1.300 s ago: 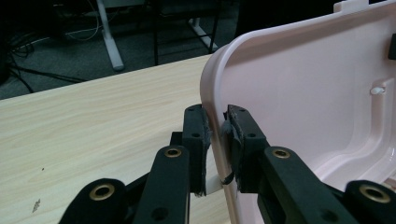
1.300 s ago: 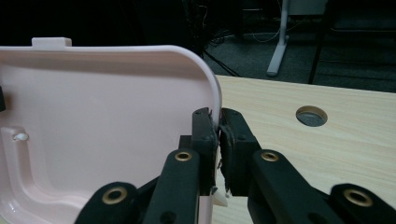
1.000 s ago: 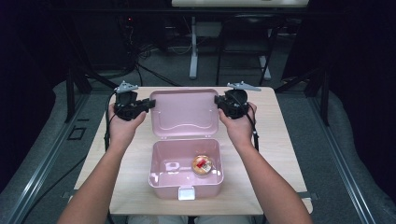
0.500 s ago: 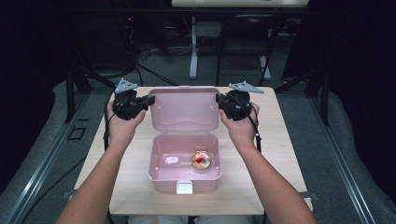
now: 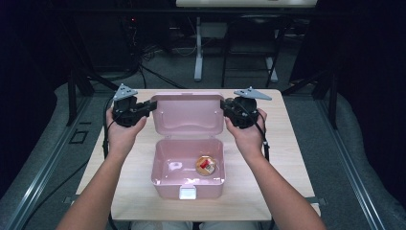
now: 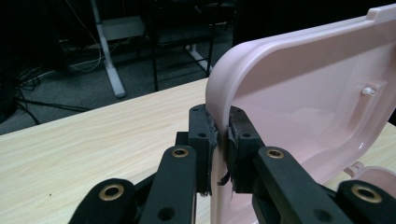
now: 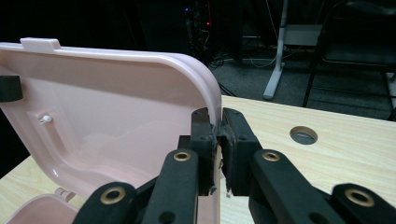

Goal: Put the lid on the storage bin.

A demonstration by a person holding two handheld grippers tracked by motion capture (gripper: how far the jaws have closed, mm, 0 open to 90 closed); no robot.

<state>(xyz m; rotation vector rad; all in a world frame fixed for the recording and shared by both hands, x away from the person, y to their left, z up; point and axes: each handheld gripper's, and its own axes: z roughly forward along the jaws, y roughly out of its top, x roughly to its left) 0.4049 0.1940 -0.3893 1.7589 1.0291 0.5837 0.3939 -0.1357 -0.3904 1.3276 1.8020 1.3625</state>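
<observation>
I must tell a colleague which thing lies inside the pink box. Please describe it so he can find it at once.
On the wooden table stands an open pink plastic box, its lid held upright by two grippers. On the box floor, toward its right side, lies a small round clear container with red and yellow contents, the box's one colourful thing.

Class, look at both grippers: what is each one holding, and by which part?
Both hold the pink box's open lid. The left gripper pinches its left side edge, and the right gripper pinches its right side edge, pads pressed on the rim.
</observation>
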